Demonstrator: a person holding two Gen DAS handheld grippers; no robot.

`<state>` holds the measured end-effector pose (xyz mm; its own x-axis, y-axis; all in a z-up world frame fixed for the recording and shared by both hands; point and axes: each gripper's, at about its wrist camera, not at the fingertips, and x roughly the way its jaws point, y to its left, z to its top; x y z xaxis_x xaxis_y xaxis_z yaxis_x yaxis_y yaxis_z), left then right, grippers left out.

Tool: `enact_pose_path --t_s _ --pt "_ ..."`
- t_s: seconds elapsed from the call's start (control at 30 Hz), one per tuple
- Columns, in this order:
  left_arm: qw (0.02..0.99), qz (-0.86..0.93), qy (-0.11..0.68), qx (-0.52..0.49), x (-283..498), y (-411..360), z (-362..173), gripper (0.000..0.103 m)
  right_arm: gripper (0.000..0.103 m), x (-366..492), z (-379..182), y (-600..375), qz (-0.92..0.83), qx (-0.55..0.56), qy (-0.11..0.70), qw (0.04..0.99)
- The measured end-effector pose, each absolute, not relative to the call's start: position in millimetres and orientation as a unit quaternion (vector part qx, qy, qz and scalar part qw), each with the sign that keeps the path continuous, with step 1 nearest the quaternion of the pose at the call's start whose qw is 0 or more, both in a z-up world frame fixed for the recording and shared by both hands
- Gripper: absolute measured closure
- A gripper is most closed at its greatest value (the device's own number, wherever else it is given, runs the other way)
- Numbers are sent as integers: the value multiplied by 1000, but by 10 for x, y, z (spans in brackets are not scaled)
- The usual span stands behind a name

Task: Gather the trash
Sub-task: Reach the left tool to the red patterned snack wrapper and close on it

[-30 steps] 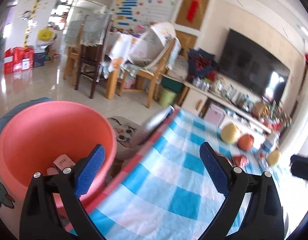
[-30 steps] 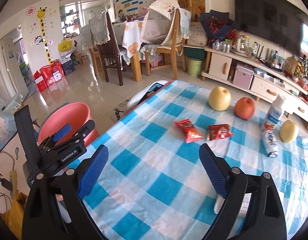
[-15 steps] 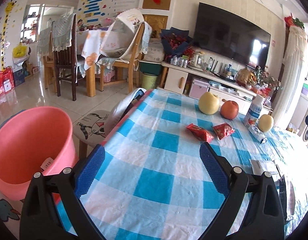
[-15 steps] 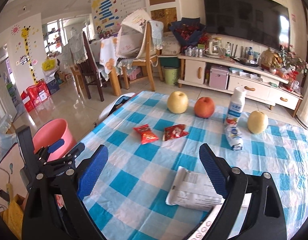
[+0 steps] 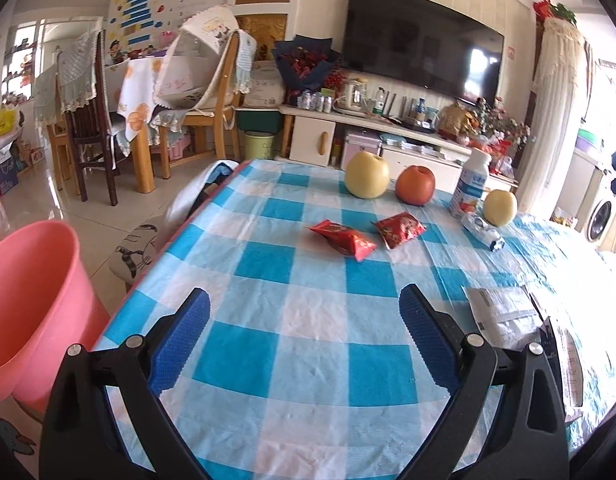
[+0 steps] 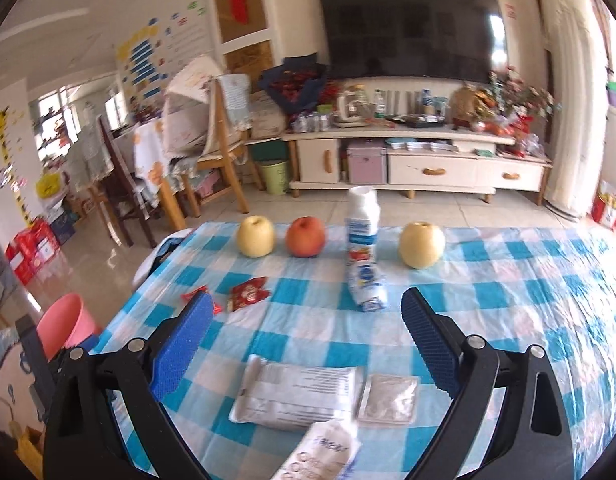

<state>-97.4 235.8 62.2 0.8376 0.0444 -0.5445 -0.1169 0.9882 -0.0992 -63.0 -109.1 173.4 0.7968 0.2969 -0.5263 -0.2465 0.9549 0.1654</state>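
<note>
Hovering: left gripper [image 5: 303,320], right gripper [image 6: 303,324] both wide, empty; wrapper [image 6: 295,396] print unreadable.

Large black wall-mounted TV [image 6: 412,32] above a white low media cabinet [image 6: 420,160]. Wooden dining chairs [image 5: 211,100] on glossy beige tile floor [image 5: 39,200]. Daylight from left windows [image 6: 55,112].
</note>
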Motion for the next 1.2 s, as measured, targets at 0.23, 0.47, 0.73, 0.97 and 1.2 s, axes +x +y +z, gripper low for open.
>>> enact_pose_path --t_s 0.23,0.47,0.73,0.97,1.2 --pt "953 7 302 -33 -811 2050 560 7 9 -397 1695 -1704 89 111 301 943" --pt "944 -15 328 -43 -481 1833 467 7 9 -190 1553 -1971 76 146 336 927" --pt "941 -57 335 8 142 1345 499 7 9 -19 1384 -1946 92 162 380 906" --pt "919 -94 376 72 807 1146 428 7 9 120 1212 -1782 103 122 410 898" --pt "895 -120 416 109 1215 1210 301 7 9 150 1134 -1548 130 83 428 891"
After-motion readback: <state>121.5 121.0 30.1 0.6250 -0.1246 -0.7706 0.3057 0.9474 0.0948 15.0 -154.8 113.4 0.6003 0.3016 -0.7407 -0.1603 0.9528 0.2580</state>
